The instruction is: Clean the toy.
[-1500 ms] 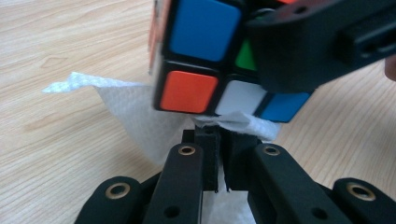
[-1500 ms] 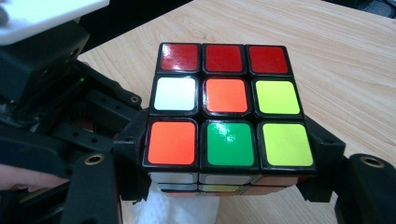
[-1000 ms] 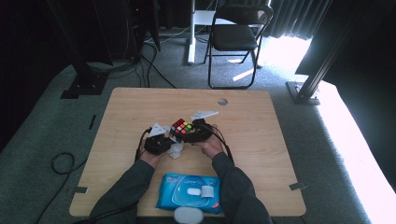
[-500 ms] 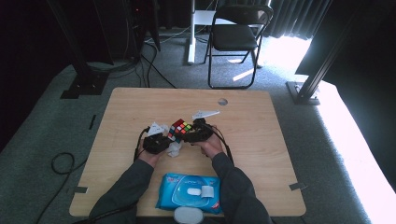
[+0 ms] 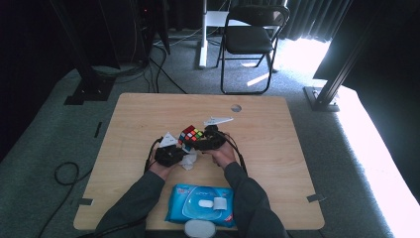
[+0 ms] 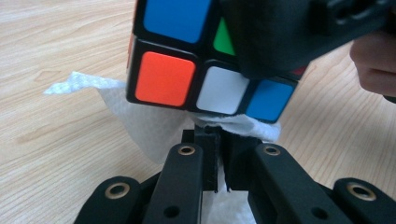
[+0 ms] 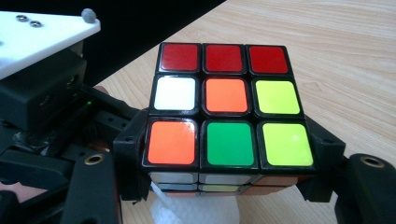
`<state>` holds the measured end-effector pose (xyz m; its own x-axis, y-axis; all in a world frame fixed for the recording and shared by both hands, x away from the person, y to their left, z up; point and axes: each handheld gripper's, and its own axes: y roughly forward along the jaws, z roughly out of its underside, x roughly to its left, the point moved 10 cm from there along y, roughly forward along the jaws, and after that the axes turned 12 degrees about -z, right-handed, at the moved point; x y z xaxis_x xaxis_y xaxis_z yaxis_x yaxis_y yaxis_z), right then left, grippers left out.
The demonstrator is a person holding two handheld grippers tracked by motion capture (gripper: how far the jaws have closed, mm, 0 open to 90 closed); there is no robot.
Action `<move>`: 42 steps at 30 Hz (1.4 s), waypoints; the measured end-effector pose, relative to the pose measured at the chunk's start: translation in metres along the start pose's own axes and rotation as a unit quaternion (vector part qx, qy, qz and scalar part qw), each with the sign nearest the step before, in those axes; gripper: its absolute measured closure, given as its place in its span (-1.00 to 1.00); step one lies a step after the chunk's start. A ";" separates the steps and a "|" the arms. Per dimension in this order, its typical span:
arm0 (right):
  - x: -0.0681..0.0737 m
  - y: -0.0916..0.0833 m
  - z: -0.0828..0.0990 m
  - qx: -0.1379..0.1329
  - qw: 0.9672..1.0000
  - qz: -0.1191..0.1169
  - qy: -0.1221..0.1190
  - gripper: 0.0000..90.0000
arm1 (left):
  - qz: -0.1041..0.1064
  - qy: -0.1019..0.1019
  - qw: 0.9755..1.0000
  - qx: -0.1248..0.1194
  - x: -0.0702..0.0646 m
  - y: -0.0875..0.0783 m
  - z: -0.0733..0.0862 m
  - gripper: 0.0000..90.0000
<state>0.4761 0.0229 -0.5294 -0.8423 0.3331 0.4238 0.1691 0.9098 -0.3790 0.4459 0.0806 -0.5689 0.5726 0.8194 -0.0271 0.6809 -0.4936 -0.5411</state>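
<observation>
At the middle of the wooden table [image 5: 267, 148], you hold a puzzle cube [image 5: 190, 135] in your right gripper [image 5: 200, 144], its two black jaws clamped against opposite sides of the cube's lowest layer, as the right gripper view shows with the cube [image 7: 226, 109] seated squarely between them. Your left gripper [image 5: 181, 152], just left of the cube, has its jaws pressed together on a crumpled white tissue [image 5: 188, 159]; in the left gripper view the tissue [image 6: 140, 123] is pinched at the jaw tips and pushed up against the underside of the cube [image 6: 205, 70], touching its white and blue squares. The cube's upward face shows a row of three red squares, then white, orange and yellow, then orange, green and yellow. At the near edge of the table, between your sleeves, lies a blue pack of wet wipes [image 5: 198, 204]. A black folding chair [image 5: 252, 37] stands on the floor beyond the far edge.
</observation>
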 end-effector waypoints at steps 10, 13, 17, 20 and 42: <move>-0.002 -0.004 0.001 0.000 1.000 0.006 -0.002 -0.25 | -0.033 -0.042 0.998 -0.015 0.029 -0.008 -0.005 0.90; -0.002 -0.003 0.003 0.008 1.000 0.011 -0.008 -0.24 | -0.050 -0.059 0.997 -0.017 0.041 -0.011 -0.005 0.90; -0.005 -0.001 0.009 0.025 0.999 0.027 -0.021 -0.24 | -0.062 -0.068 0.996 -0.020 0.052 -0.016 -0.007 0.90; -0.006 0.000 0.010 0.029 0.998 0.038 -0.028 -0.25 | -0.070 -0.068 0.995 -0.022 0.057 -0.019 -0.008 0.90; -0.030 -0.005 0.032 0.075 0.990 0.110 -0.049 -0.25 | -0.091 -0.075 0.993 -0.012 0.079 -0.029 0.006 0.90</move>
<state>0.4845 0.0005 -0.5669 -0.8406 0.4865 0.2379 0.2823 0.7686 -0.5741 0.4689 0.1612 -0.5600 0.3652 0.9292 -0.0570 0.7791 -0.3386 -0.5276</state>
